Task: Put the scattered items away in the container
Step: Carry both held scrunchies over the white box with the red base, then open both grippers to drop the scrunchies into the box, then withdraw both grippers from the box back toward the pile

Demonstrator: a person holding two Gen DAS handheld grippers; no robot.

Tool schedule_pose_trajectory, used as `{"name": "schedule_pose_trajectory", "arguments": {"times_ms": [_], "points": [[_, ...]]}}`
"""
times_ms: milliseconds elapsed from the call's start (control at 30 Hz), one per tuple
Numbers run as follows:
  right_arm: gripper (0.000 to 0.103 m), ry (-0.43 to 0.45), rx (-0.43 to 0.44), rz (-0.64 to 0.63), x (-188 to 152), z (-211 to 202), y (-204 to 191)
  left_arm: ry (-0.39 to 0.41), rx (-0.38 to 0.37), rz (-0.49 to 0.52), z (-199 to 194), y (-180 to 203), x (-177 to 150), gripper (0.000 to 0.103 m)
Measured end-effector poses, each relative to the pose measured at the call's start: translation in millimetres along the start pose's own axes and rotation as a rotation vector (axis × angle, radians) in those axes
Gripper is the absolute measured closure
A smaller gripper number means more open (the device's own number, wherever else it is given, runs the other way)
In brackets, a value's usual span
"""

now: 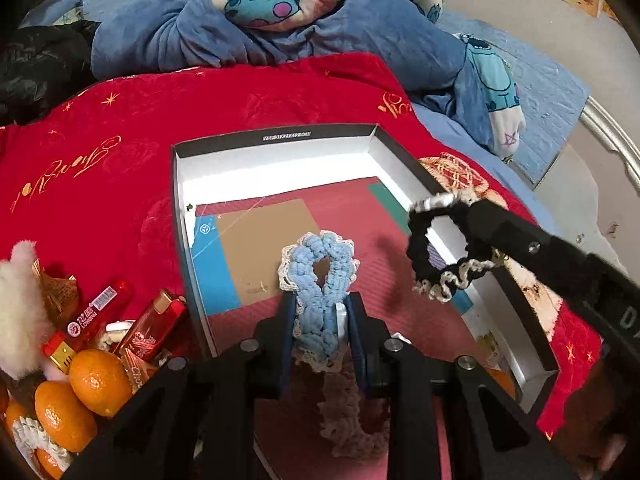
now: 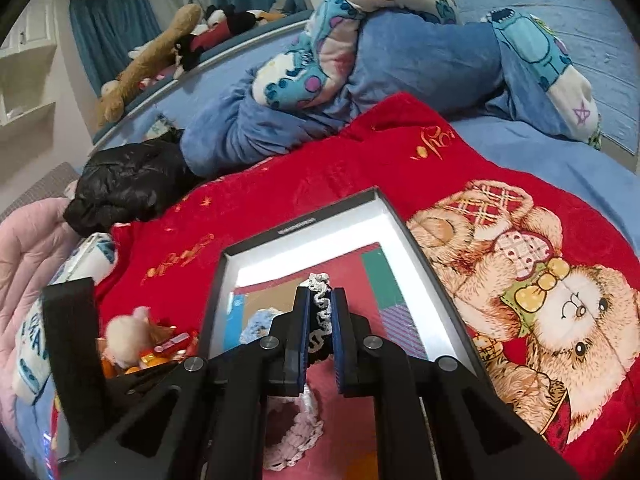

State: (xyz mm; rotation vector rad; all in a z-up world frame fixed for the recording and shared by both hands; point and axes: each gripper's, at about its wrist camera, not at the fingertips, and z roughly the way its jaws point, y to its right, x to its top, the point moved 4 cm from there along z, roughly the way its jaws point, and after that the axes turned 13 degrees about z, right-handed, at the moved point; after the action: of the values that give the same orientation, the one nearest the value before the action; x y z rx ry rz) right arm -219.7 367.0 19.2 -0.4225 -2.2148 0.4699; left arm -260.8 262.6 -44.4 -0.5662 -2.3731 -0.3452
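Observation:
My left gripper (image 1: 320,308) is shut on a light blue crocheted scrunchie (image 1: 318,268) with a cream edge, held above the open black-rimmed box (image 1: 276,138). My right gripper (image 2: 319,300) is shut on a black scrunchie (image 2: 319,322) with a white frilly edge; in the left wrist view it (image 1: 444,248) hangs over the box's right wall (image 1: 400,164). A pale pink scrunchie (image 1: 348,416) lies on the box floor below the left gripper and shows in the right wrist view (image 2: 294,436). The box (image 2: 296,226) has white inner walls and a red floor with coloured sheets.
A pile left of the box holds mandarins (image 1: 100,380), red wrapped packets (image 1: 96,312) and a white fluffy item (image 1: 20,292). The box sits on a red blanket (image 1: 100,168) with a teddy-bear print (image 2: 540,292). Blue bedding (image 1: 280,32) and a black bag (image 2: 124,184) lie behind.

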Motion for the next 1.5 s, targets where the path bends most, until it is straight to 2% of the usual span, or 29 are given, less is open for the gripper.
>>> {"name": "schedule_pose_trajectory", "arguments": {"times_ms": [167,367,500,567,600,633,667,700,733,767,800,833,1000,1133,1333,1500], "points": [[0.091,-0.016,-0.028,0.021,-5,12,11,-0.015,0.001,-0.005,5,-2,2,0.078],[0.089,0.003,-0.033,0.019,-7,12,14,-0.019,-0.002,0.000,7,-1,2,0.077],[0.088,-0.007,0.003,0.056,-8,10,15,-0.017,0.011,0.011,7,1,3,0.068],[0.082,0.005,0.006,0.067,-7,7,15,-0.011,0.002,0.030,5,3,4,0.054],[0.071,0.017,0.009,0.074,-5,4,15,-0.005,0.005,0.037,3,3,4,0.050],[0.062,0.025,0.010,0.078,-4,2,16,0.003,0.012,0.041,1,4,6,0.040],[0.058,0.034,0.010,0.083,-2,-1,16,0.010,0.016,0.043,-1,4,7,0.025],[0.050,0.047,0.005,0.087,-1,-4,18,0.019,0.013,0.047,-3,4,8,0.020],[0.037,0.064,-0.001,0.090,1,-7,19,0.028,0.006,0.057,-6,6,10,0.010],[0.030,0.084,-0.008,0.091,3,-11,20,0.029,0.008,0.063,-8,7,10,0.001],[0.012,0.111,-0.018,0.097,5,-17,22,0.036,0.016,0.073,-11,8,12,0.000],[0.000,0.126,-0.024,0.103,6,-21,24,0.044,0.028,0.086,-14,9,13,0.000],[0.000,0.168,-0.062,0.069,10,-37,21,0.062,0.061,0.126,-25,13,15,0.000],[0.000,0.168,-0.076,0.073,7,-40,19,0.068,0.069,0.141,-34,13,13,0.000],[0.000,0.178,-0.076,0.063,-1,-47,10,0.093,0.172,0.268,-53,21,10,0.000],[0.000,0.189,-0.049,0.039,-5,-55,-8,0.118,0.212,0.269,-78,19,12,0.000]]}}
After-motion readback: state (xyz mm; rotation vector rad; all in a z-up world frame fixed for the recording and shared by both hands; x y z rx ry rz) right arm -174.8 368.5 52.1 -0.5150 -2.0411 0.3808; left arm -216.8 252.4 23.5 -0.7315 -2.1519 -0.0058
